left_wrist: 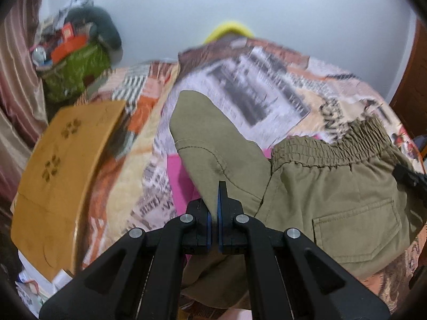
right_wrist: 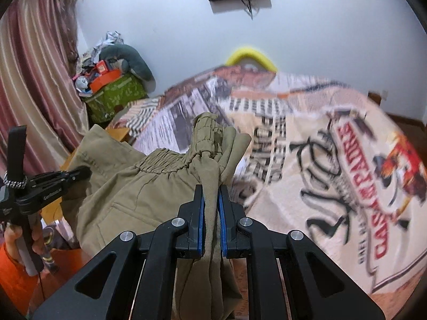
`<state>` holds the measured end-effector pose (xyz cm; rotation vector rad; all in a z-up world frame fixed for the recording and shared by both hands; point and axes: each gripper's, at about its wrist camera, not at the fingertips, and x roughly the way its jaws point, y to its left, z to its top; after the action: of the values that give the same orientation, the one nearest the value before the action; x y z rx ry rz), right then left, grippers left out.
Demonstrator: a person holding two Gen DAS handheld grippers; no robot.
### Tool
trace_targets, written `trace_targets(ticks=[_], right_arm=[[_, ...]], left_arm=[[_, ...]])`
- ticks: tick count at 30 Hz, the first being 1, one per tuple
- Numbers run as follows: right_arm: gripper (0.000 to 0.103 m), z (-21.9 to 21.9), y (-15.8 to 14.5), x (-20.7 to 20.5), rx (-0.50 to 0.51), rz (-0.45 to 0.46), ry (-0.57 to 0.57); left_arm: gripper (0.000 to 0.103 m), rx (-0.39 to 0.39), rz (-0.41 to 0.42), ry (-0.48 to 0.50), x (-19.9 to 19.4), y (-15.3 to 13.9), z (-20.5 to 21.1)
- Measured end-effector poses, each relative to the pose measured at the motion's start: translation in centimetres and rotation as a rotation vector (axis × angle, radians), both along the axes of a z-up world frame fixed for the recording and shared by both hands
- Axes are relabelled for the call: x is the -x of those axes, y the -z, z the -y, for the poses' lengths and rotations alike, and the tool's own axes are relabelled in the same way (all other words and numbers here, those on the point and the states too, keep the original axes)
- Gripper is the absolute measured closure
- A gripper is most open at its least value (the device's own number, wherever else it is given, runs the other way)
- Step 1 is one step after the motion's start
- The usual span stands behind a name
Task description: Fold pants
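Clearly, in the left wrist view, the left gripper is clamped on a fold of the olive pants, its blue-padded jaws pressed together with cloth between them. From there a leg or flap of the fabric rises toward 11 o'clock, while the elastic waistband runs off toward 2 o'clock and a back pocket sits at 4 o'clock. The pants hang partly above the printed blanket covering the bed; a pink sheet shows beneath them at 9 o'clock.

Next, in the right wrist view, the right gripper pinches a bunched strip of the pants, jaws closed on it, with the gathered waistband standing up at 12 o'clock. The other tool appears at 9 o'clock.

My reading is that the fold is mid-way: the garment is lifted by both tools and doubled along its length, but not yet laid flat, smoothed, or folded across.
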<state>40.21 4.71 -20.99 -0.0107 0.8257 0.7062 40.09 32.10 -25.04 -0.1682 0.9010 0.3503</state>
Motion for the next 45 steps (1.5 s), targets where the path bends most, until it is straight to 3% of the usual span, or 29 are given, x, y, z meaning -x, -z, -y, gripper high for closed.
trace_targets(ticks=[5,9,12,14,16,17,20,28,32,36,45], right_arm=[[0.093,0.5,2.1,0.4,0.039,-0.036,0.025],[0.085,0.9,2.2,0.5,0.076,-0.072,0.025],[0.08,0.9,1.9,1.1,0.124,-0.069,0.021],[0.073,1.3,1.4,1.6,0.142,-0.072,0.026],[0.059,1.6,0.8,1.9,0.146,-0.062,0.03],[0.058,1.8,0.2,2.3,0.142,-0.05,0.033],[0.058,2.5,-1.7,3.3,0.127,-0.023,0.032],[0.054,4.5,-9.7,7.6,0.032,0.111,0.016],[0.051,5.8,-13.8,11.3,-0.019,0.225,0.008],[0.051,7.4,-17.4,15.2,-0.102,0.29,-0.011],[0.052,9.9,-21.7,23.7,-0.187,0.45,-0.039]], left_arm=[[0.098,-0.017,-0.097,-0.013,0.3,3.3,-0.3],[0.094,-0.034,-0.18,-0.03,0.8,4.7,-0.2],[0.089,-0.055,-0.203,-0.025,1.5,4.5,0.2],[0.083,-0.06,-0.21,-0.02,2.1,4.0,0.4],[0.075,-0.071,-0.199,-0.014,2.9,2.9,0.9],[0.069,-0.075,-0.189,-0.012,3.3,2.2,1.1],[0.058,-0.08,-0.13,-0.006,4.9,-0.9,1.9],[0.051,-0.047,0.064,0.049,10.2,-10.6,5.5],[0.041,-0.095,0.177,0.074,13.8,-15.7,8.4],[0.04,-0.106,0.285,0.105,17.8,-20.0,10.9],[0.034,-0.141,0.504,0.14,27.9,-26.2,16.1]])
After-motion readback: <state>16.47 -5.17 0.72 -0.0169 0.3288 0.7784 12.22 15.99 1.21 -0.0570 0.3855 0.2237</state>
